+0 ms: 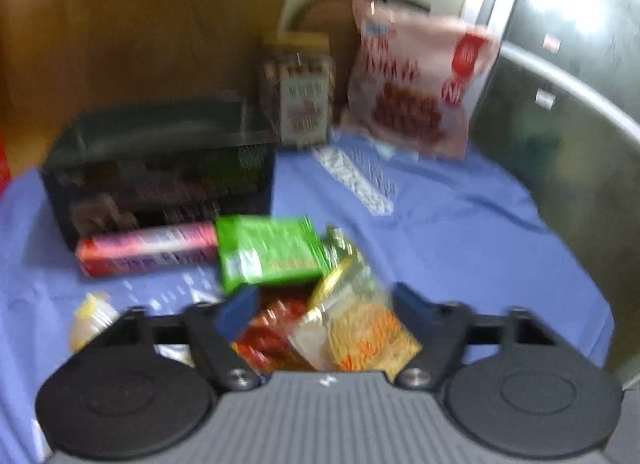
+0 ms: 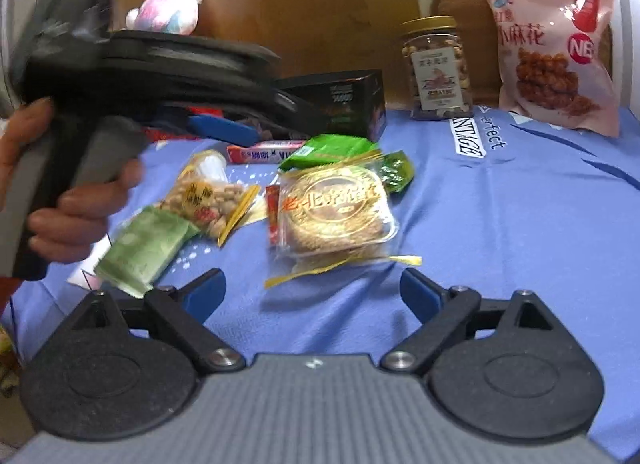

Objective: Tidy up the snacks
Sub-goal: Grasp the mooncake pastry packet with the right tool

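Observation:
Snack packets lie in a loose pile on the blue cloth. In the right wrist view I see a gold-printed round pastry pack, a peanut bag, a pale green packet, a bright green packet and a pink tube. My right gripper is open and empty just short of the pastry pack. My left gripper is open above the pile, over an orange-yellow pack and a red packet; the bright green packet and pink tube lie just beyond. The left view is blurred.
A black box holding snacks stands at the left; it also shows in the right wrist view. A nut jar and a big pink snack bag stand at the back against the wooden wall. A plush toy sits far left.

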Motion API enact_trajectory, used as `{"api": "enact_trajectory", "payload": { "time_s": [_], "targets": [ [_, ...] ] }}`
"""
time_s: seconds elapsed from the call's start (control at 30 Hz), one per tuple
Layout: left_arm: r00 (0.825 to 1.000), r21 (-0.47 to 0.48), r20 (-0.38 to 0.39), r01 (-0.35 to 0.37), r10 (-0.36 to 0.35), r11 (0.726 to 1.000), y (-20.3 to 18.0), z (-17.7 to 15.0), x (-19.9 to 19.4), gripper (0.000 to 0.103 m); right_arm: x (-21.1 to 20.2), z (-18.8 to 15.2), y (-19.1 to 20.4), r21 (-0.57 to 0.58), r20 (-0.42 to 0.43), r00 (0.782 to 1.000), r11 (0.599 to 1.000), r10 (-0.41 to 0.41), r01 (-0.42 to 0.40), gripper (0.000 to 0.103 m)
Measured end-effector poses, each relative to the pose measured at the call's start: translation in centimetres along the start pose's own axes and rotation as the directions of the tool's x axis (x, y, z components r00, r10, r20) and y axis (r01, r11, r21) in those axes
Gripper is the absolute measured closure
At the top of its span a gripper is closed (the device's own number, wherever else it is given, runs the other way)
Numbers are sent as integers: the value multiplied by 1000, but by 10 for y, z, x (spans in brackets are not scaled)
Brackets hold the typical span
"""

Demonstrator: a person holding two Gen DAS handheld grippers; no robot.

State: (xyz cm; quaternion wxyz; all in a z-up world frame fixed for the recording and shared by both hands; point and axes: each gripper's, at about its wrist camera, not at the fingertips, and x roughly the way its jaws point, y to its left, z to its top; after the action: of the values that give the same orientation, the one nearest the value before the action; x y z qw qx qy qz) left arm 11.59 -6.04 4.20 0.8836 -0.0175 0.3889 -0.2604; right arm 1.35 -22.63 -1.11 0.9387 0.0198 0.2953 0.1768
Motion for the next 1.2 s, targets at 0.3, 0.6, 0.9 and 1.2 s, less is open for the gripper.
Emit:
{"api": "enact_trajectory", "payload": {
  "time_s": [0.3, 0.6, 0.9, 1.2],
  "targets": [
    [992, -29, -54, 111, -113, 993, -5, -37, -30, 50, -10, -3, -23, -5, 55, 983, 985, -173, 173, 43],
    [995, -26, -71, 72, -74, 997, -9, -24, -14, 58, -11, -9, -24, -22, 41, 991, 992, -125, 126, 40],
    [992, -88, -2, 124, -125, 988, 5, -9, -41, 82, -12, 17, -25, -16, 105, 993, 998, -59, 61, 63],
    [986, -126, 165, 21, 0, 992, 54, 67, -51, 82, 49, 110, 0, -47, 213, 977, 999, -10, 21, 63]
  ]
}}
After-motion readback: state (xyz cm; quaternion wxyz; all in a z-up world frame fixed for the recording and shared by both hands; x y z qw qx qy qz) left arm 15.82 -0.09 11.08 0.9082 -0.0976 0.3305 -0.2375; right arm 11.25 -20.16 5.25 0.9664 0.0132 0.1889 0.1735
